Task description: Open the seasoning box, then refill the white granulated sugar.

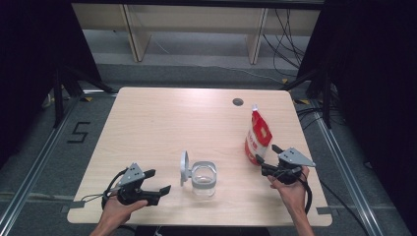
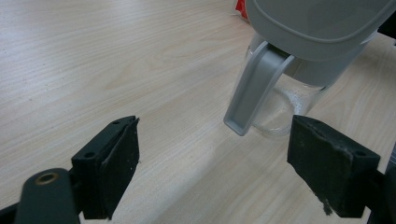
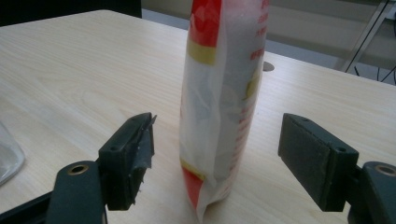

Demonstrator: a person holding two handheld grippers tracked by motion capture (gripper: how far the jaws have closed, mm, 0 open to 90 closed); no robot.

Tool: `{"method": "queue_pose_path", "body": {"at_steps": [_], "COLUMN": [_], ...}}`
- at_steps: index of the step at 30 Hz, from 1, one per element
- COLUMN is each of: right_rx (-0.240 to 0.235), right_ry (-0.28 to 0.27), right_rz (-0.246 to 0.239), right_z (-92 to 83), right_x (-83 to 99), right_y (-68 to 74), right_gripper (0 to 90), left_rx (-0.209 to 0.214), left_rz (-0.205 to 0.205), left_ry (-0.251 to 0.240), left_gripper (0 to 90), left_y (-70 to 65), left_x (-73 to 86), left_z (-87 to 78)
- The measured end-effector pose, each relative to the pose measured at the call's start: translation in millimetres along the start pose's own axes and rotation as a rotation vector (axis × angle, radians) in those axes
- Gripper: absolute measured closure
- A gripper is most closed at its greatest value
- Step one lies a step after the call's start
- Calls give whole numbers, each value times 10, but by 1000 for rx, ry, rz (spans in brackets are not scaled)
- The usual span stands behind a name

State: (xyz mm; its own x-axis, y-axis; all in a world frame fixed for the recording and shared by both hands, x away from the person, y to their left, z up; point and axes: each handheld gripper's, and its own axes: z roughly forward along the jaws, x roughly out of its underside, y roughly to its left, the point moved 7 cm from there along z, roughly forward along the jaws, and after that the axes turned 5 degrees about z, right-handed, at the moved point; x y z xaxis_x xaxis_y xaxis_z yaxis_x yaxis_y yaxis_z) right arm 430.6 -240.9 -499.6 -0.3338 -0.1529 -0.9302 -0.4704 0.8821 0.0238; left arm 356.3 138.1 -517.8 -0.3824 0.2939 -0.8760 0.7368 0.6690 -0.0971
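At the counter's near edge, 2 hand-held tools flank a clear glass jar whose grey hinged lid stands open. The left tool hovers just left of the jar, jaws wide and empty; the right tool, jaws also wide, sits at the foot of an upright red-and-white pouch, farther back on the right. Judged from this, the step in hand is taking hold of the pouch, likely to pour into the jar: the next move calls for closing on its narrow edge low down without toppling it. The right gripper view shows the pouch standing between the jaws, untouched by either pad, a gap the high view cannot settle. The left gripper view shows the lid's grey latch arm hanging down.
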Motion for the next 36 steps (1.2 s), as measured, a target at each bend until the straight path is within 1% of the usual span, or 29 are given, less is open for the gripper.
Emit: {"method": "queue_pose_path", "body": {"at_steps": [2, 3, 4, 6, 7, 8, 9, 10, 12, 13, 14, 15, 16, 17, 20, 21, 22, 23, 24, 26, 27, 29, 30, 31, 32, 33, 34, 35, 36], "right_rx": [2, 2, -5, -3, -2, -2, -1, 0, 3, 12, 15, 17, 17, 16, 16, 20, 20, 24, 22, 17, 12, 8, 23, 18, 18, 13, 13, 9, 9], "right_ry": [1, -6, -2, 3, -2, -2, -1, -6, -8, -13, -13, -8, -8, -5, -6, -16, -16, -12, -13, -17, -23, -32, -30, -37, -37, -39, -49, -70, -70], "right_rz": [5, 2, 7, 17, 10, 10, 14, 15, 20, 8, 7, 7, 7, 5, 7, -1, -1, 0, 15, 19, 48, 46, 37, 41, 41, 50, 48, 59, 59], "right_z": [37, 56, 80, 116, 162, 162, 179, 197, 197, 211, 216, 219, 219, 217, 211, 237, 237, 251, 289, 316, 346, 374, 409, 428, 428, 448, 466, 496, 496], "right_x": [-1, -8, -5, -6, -13, -13, -17, -30, -35, -40, -39, -34, -34, -30, -30, -30, -30, -25, -21, -19, -21, -24, -23, -27, -27, -32, -41, -46, -46], "right_y": [2, 5, 11, 29, 30, 30, 32, 37, 40, 24, 20, 19, 19, 19, 20, 7, 7, 3, -15, -33, -52, -64, -84, -82, -82, -76, -78, -68, -68], "right_gripper": [277, 277, 277, 277, 277, 277, 277, 275, 275, 274, 275, 275, 275, 275, 275, 276, 276, 279, 280, 283, 293, 294, 292, 292, 292, 295, 302, 324, 324], "left_rx": [3, 1, -4, -5, -5, -5, -2, 12, 10, 0, 0, 4, 4, 7, 4, 6, 7, 0, 3, 9, 4, 5, 3, 3, 3, 1, 5, 5, 5], "left_rz": [-9, -9, -18, -12, -7, -7, -23, -27, -23, -27, -25, -8, -8, -24, -18, -19, -8, 7, -2, 2, 11, 11, 7, 18, 18, 8, -4, -5, -5], "left_ry": [-9, 2, 1, 9, 7, 7, 4, -1, -3, 1, 2, 4, 4, -2, 2, -1, -5, 14, 8, 3, 12, 8, 7, 12, 12, 12, 11, 7, 7], "left_gripper": [166, 166, 166, 166, 166, 166, 166, 166, 166, 166, 166, 166, 166, 166, 166, 166, 166, 166, 166, 166, 166, 166, 166, 166, 166, 166, 166, 167, 167], "left_y": [-15, -15, -21, -12, -6, -6, -14, -22, -24, -13, -12, -6, -6, -16, -17, -19, -17, -8, -18, -23, -11, -9, -12, -6, -6, -14, -23, -26, -26], "left_x": [-5, 5, 5, 17, 13, 13, 10, 5, 4, 10, 12, 11, 11, 11, 6, 4, -3, 8, 8, 10, 18, 17, 18, 21, 21, 24, 27, 26, 26], "left_z": [8, 2, 2, -3, -5, -5, -2, -1, -2, -3, -3, -7, -7, -4, -4, 2, 9, -4, -2, -10, -26, -25, -24, -27, -27, -24, -17, -7, -7]}}
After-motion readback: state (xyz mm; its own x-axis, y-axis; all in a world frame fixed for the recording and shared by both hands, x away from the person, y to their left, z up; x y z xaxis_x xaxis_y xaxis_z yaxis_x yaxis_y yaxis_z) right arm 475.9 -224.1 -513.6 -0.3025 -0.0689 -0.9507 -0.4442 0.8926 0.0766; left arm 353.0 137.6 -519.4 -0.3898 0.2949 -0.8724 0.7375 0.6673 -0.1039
